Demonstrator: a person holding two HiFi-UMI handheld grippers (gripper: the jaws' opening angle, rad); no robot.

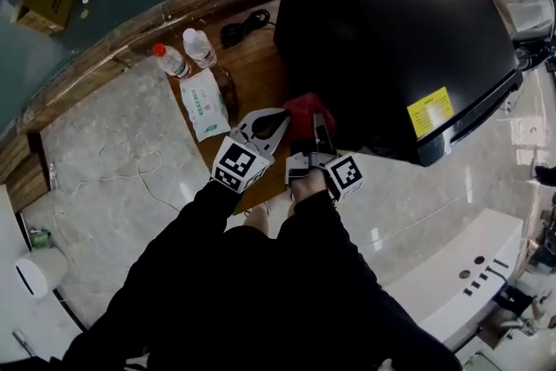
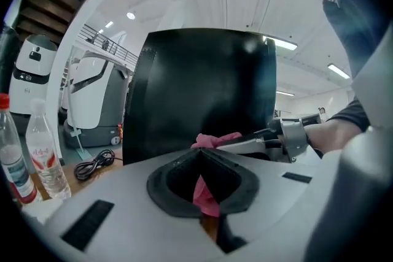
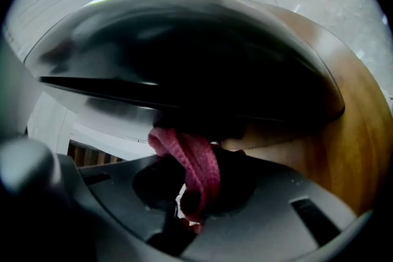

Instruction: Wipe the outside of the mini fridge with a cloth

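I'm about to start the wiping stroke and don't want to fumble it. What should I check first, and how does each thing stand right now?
1. Right claw shut on the cloth: ok.
2. Left claw shut on the cloth too: ok, a fold sits between its jaws.
3. Cloth pressed against the mini fridge: cannot tell; it is right at the fridge's near side, but contact isn't clear.
4. Bottles and wipes pack out of the way: ok, they sit to the left, apart from the fridge.
5. Power cord clear of the claws: ok, it lies coiled on the table beyond them, beside the fridge.
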